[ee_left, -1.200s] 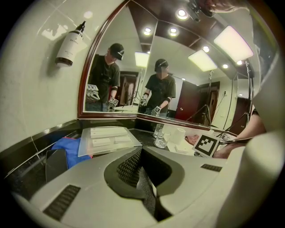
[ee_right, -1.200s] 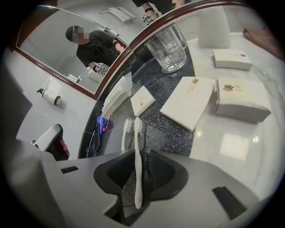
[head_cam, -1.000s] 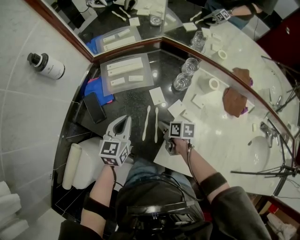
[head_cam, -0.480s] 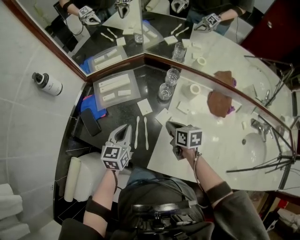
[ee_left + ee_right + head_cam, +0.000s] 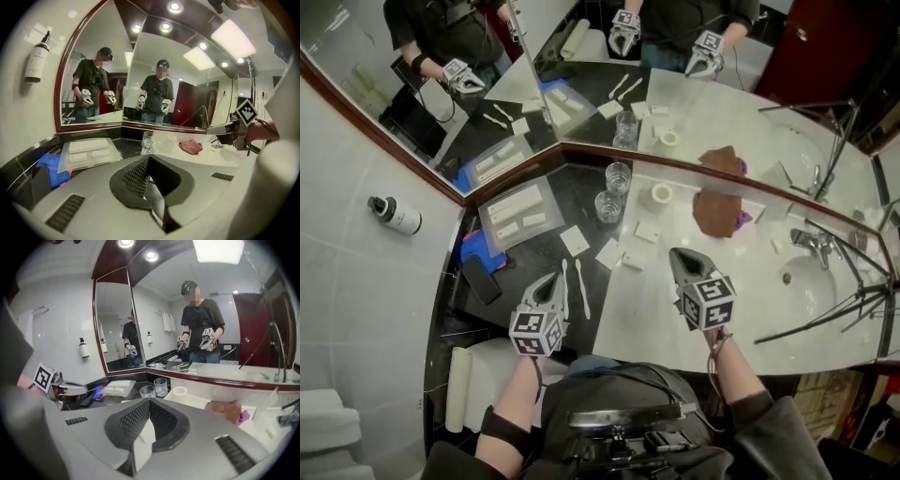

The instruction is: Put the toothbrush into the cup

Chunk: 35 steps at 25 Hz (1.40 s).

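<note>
**Head view.** The left gripper (image 5: 552, 278), jaws together, sits at 9 o'clock of one toothbrush (image 5: 565, 287). A second toothbrush (image 5: 581, 289) lies beside it on the dark counter (image 5: 578, 204). The near cup (image 5: 607, 206) and far cup (image 5: 618, 176) stand at 12 o'clock. One second earlier the right gripper (image 5: 674, 252) was beside the toothbrushes; now, jaws closed, it is over the white counter (image 5: 647, 314) at 3 o'clock.

**Left gripper view.** Jaws closed. The print on the wall bottle (image 5: 36, 58) is too small to read.

**Right gripper view.** Jaws meet.

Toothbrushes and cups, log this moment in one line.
toothbrushes: both on counter | cups: no toothbrush inside | left gripper: jaws shut | right gripper: jaws shut
</note>
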Motion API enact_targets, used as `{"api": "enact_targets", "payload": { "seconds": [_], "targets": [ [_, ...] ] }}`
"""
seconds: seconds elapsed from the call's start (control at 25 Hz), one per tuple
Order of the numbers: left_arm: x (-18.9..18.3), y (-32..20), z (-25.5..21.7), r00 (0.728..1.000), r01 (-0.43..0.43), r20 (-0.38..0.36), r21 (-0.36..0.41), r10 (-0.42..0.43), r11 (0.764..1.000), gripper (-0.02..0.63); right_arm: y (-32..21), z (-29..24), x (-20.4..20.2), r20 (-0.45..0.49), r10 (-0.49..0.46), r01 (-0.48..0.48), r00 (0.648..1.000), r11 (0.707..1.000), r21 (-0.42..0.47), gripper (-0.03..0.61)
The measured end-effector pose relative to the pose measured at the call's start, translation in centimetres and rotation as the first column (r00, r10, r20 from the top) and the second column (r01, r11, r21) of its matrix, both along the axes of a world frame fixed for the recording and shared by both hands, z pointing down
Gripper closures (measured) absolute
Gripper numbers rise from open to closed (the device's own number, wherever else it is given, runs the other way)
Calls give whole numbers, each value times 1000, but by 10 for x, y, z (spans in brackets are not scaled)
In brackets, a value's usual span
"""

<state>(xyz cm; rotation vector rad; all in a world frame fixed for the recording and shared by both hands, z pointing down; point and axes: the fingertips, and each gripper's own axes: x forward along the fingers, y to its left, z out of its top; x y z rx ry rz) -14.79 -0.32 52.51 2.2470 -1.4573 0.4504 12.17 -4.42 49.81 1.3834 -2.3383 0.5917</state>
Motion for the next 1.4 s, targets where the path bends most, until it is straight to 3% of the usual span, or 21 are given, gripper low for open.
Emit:
{"api": "enact_targets", "payload": {
  "seconds": [0.16,0.36,0.6,0.8,0.96,1.08,1.2,1.4],
  "targets": [
    [5,-2,-4,1000,0,17,8,-1,1000,611,16,-4,44,-67,93,-90,993,994,54,560],
    [17,-5,-9,1000,-7,-2,13,7,1000,611,35,1,73,-31,165,-163,986,986,37,560],
    [26,-1,-7,997,-70,35,6,69,998,612,40,9,79,20,186,-186,982,983,0,560],
    [16,1,-2,999,-13,45,-9,14,1000,611,42,12,81,-5,148,-148,989,989,-14,560],
    [0,6,20,996,31,91,-79,-24,996,605,39,11,87,-9,130,-130,991,991,-26,560],
    [-6,10,45,993,28,119,-159,-9,987,533,36,7,86,-9,119,-119,993,993,-24,560],
    [-11,11,77,989,29,149,-246,8,969,477,35,8,79,-10,100,-101,995,994,-30,560],
    [-18,1,126,977,28,205,-361,50,932,471,33,25,60,-7,75,-75,997,995,-70,560]
  ]
}}
